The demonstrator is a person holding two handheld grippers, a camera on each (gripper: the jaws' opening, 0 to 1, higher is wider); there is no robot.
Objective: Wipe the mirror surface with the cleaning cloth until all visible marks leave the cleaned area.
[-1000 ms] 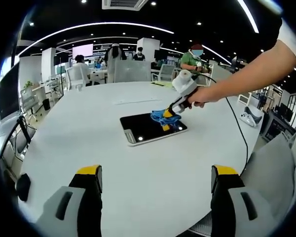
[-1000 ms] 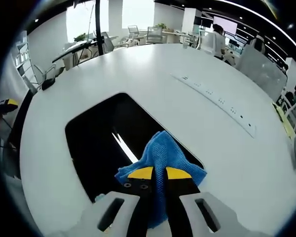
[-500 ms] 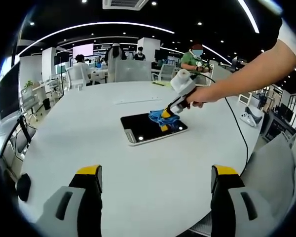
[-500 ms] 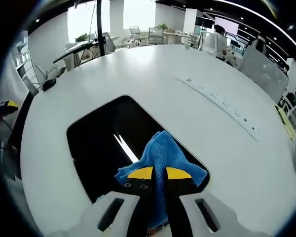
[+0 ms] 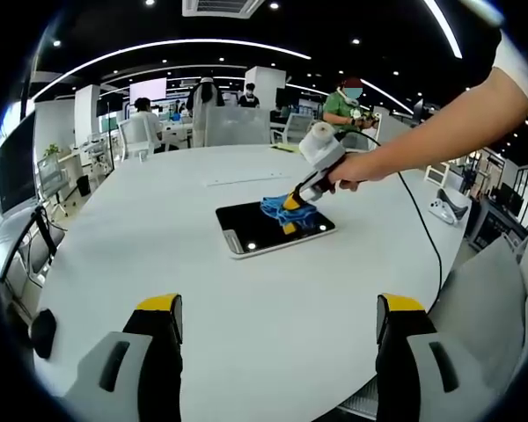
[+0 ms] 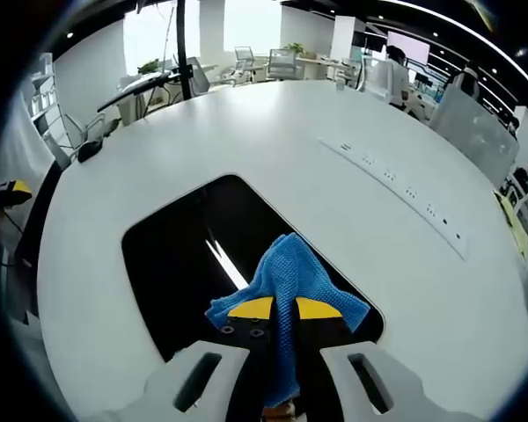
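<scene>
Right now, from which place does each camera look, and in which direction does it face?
Left gripper view: rides on the left hand-held gripper, low at the edge of the round white table, jaws wide apart, looking across at the dark rectangular mirror; a person's forearm shows.
Right gripper view: rides on the right hand-held gripper, looking down onto the mirror, jaws shut on the blue woven cleaning cloth.
Shared: mirror, cloth, table; the right hand-held gripper also appears in the left gripper view.

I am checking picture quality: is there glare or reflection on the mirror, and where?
Right gripper view: the mirror looks almost black, with one thin bright streak reflected beside the blue cloth. Left gripper view: small bright light spots reflect near its front edge; fisheye bends the white table's rim.
</scene>
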